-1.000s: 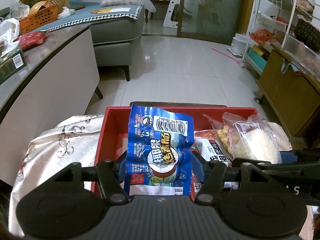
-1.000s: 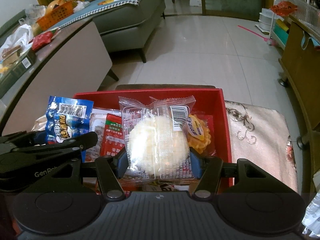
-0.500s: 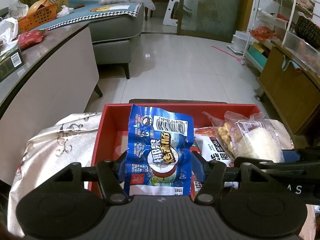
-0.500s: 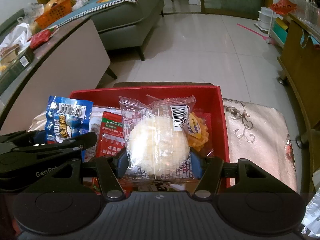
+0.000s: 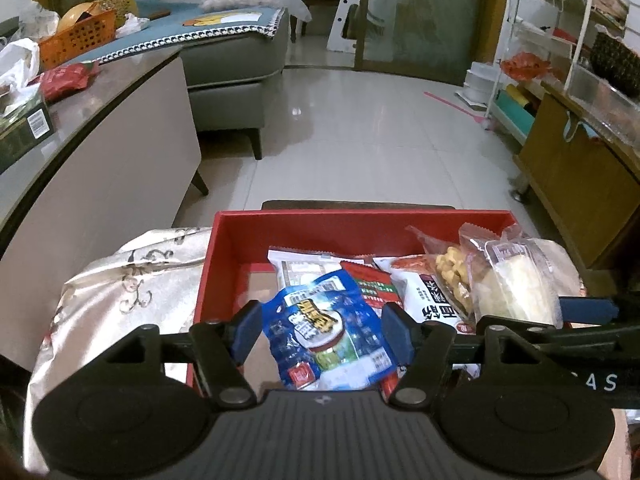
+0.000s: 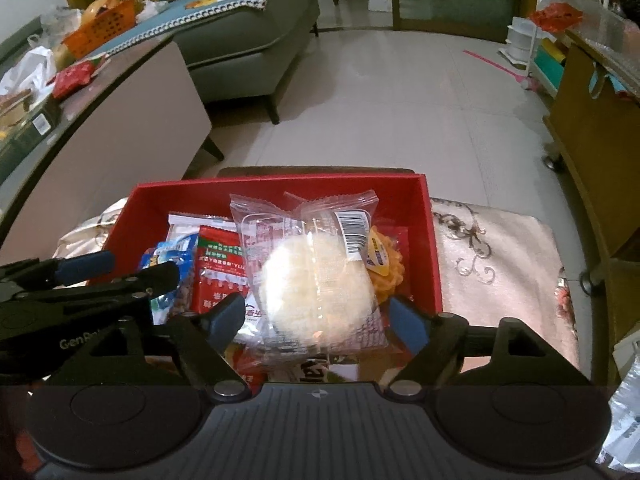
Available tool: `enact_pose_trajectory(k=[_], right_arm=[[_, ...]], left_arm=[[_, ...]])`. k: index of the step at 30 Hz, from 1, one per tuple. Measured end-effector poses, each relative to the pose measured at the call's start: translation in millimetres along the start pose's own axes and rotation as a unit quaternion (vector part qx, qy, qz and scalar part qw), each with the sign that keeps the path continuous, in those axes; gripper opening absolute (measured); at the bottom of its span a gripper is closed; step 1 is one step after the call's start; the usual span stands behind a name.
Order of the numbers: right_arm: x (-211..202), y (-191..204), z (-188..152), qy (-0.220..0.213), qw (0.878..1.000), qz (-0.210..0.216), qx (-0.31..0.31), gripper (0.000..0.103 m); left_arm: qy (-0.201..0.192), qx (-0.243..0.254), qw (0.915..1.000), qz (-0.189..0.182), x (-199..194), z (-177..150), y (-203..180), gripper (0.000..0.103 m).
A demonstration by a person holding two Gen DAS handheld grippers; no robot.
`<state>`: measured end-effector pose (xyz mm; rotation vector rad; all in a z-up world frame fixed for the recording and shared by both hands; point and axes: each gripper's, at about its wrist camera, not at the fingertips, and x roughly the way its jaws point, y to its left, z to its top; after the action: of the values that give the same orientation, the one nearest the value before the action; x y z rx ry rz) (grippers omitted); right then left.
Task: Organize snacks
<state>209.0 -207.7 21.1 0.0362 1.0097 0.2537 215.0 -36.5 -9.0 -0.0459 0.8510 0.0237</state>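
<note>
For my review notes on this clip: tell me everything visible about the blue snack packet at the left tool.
The blue snack packet is glossy plastic film printed with a round white-and-green picture, yellow characters, a small red mark near its bottom and a barcode at its top edge. It looks sealed and slightly crumpled. It lies tilted, top leaning away, inside the red box, resting on other packets there. It sits between the open fingers of the left tool; neither blue pad clearly presses it.
</note>
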Motion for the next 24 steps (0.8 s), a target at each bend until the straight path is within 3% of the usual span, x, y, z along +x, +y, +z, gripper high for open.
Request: enact_pose_trajectory(k=[10,24], right_arm=[[-28,-2,-14,-0.014,1.000,-0.020,0.014,0.090],[-78,11,-67,-0.023,0.999,-0.028,0.018,0.097]], left_arm=[[-0.016,-0.025,0.9995,-0.011,-41,-12,12,0.060],[-0.017,-0.013,0.9998,-0.006,-94,-68,10,0.066]])
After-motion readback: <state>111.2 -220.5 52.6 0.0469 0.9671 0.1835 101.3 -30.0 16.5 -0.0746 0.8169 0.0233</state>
